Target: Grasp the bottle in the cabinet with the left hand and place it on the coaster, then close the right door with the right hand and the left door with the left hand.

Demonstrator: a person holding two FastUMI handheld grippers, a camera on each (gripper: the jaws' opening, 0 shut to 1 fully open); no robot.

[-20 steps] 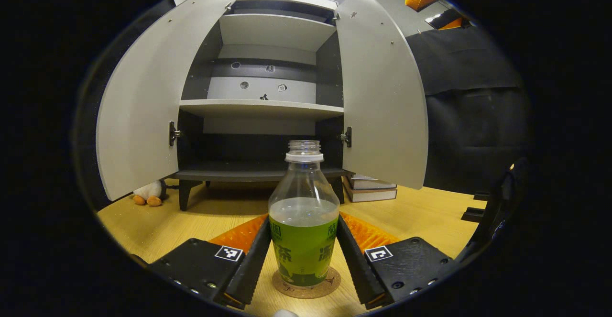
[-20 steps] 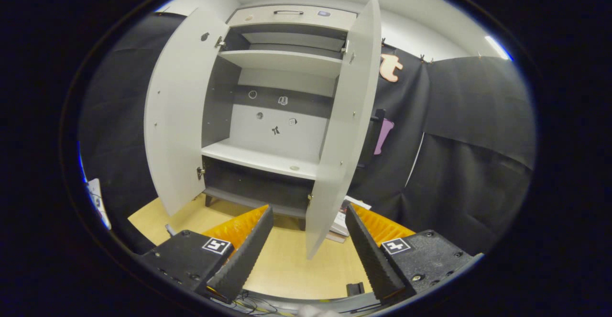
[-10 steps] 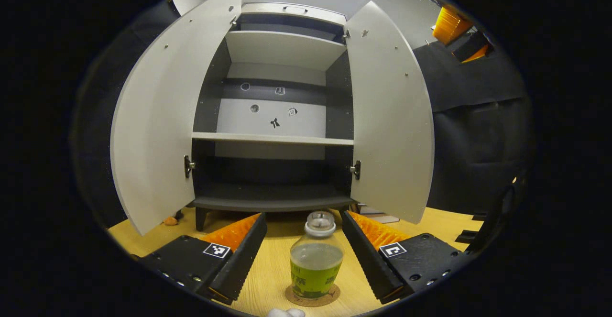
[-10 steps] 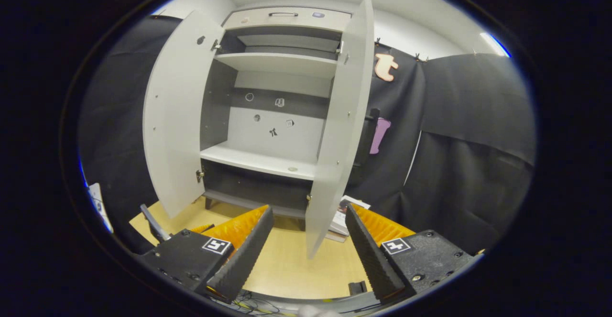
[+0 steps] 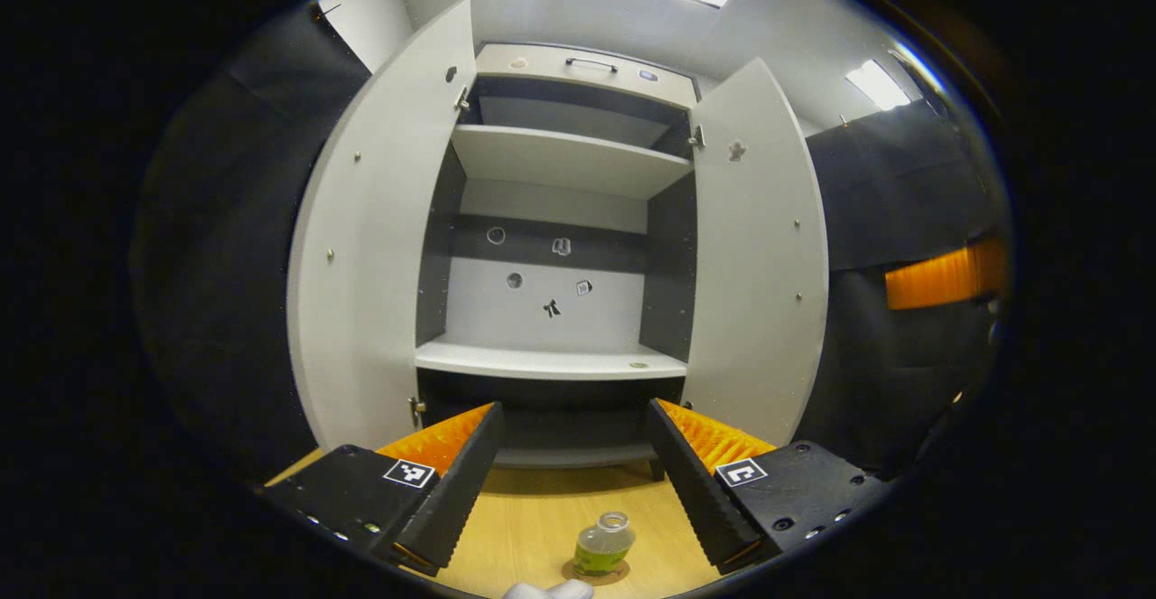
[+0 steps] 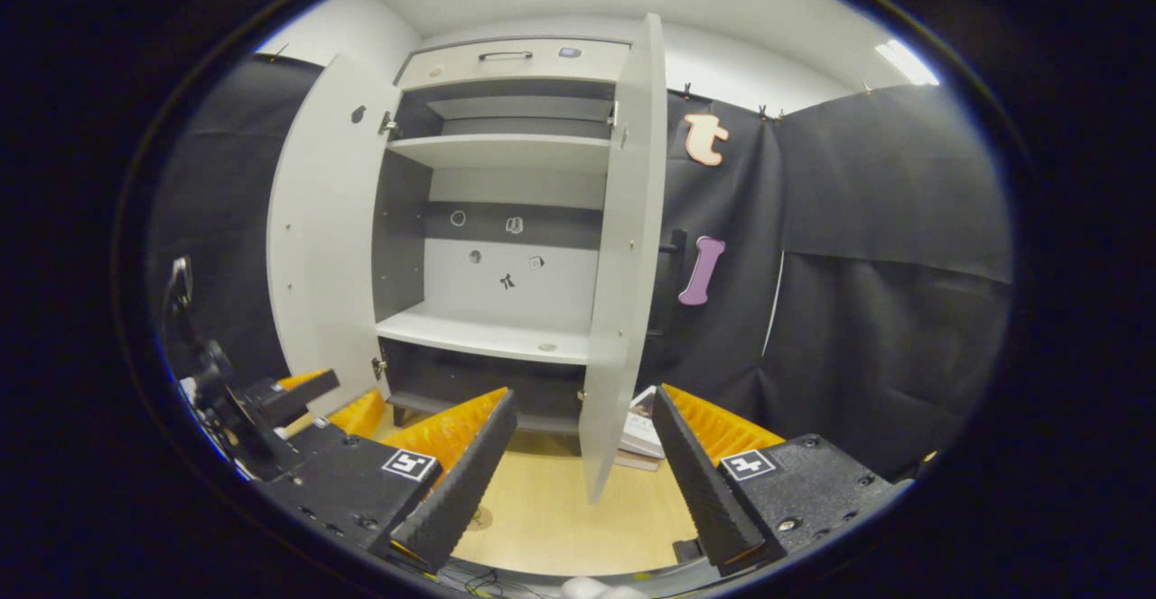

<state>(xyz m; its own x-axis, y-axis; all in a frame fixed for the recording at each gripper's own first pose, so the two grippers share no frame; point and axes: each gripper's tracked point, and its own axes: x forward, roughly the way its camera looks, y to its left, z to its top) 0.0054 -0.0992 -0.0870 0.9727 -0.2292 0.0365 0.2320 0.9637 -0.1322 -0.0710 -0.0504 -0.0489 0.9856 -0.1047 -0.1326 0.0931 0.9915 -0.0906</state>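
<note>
Bottle [image 5: 603, 545] stands on coaster [image 5: 596, 570] at 6 o'clock, released. Left gripper [image 5: 571, 482] and right gripper [image 6: 578, 477] both gape empty; right door [image 6: 623, 256] awaits closing.

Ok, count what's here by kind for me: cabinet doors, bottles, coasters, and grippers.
Cabinet doors: 2, left door and right door, both open
Bottles: 1, bottle
Coasters: 1, coaster
Grippers: 2, left gripper and right gripper
Total: 6
</note>
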